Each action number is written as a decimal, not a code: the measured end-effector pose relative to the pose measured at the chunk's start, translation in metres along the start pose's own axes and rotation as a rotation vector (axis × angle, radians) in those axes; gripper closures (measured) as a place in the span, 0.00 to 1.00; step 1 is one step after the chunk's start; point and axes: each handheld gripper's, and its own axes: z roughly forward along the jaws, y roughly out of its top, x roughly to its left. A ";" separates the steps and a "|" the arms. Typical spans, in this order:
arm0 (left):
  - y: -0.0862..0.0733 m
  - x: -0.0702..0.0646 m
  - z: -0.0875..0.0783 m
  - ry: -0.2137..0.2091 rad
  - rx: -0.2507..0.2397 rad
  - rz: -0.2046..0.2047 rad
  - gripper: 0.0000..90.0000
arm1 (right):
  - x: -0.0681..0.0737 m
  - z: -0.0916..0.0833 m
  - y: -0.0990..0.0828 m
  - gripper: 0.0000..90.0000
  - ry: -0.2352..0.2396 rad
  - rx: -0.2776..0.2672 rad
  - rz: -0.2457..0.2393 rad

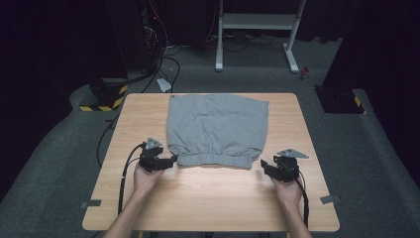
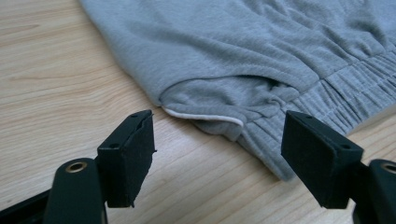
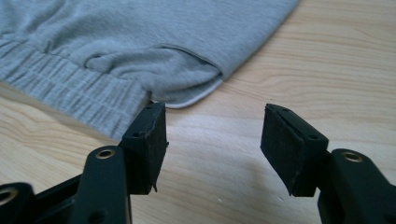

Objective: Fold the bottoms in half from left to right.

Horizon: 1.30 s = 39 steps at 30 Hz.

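With the grey shorts (image 1: 218, 130) lying flat mid-table, both the left gripper (image 1: 172, 159) and right gripper (image 1: 264, 164) stood released at the waistband (image 1: 214, 160) corners; each needed a deep bite through both layers.

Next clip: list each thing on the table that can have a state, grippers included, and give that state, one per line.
Grey shorts: lying flat, folded, elastic waistband toward the person, held by neither gripper.
Left gripper: open, jaws at the waistband's left corner, no cloth pinched.
Right gripper: open, jaws over bare wood beside the waistband's right corner.
Table: bare wood in front of the shorts.
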 end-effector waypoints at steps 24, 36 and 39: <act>0.013 -0.021 0.031 -0.036 0.005 0.010 0.37 | 0.042 0.034 0.029 0.57 0.068 0.003 -0.092; 0.010 -0.026 0.043 0.003 0.028 0.039 0.36 | 0.045 0.050 0.025 0.55 0.044 0.069 -0.104; 0.010 -0.027 0.043 0.022 0.036 0.052 0.34 | 0.046 0.051 0.023 0.55 0.041 0.072 -0.116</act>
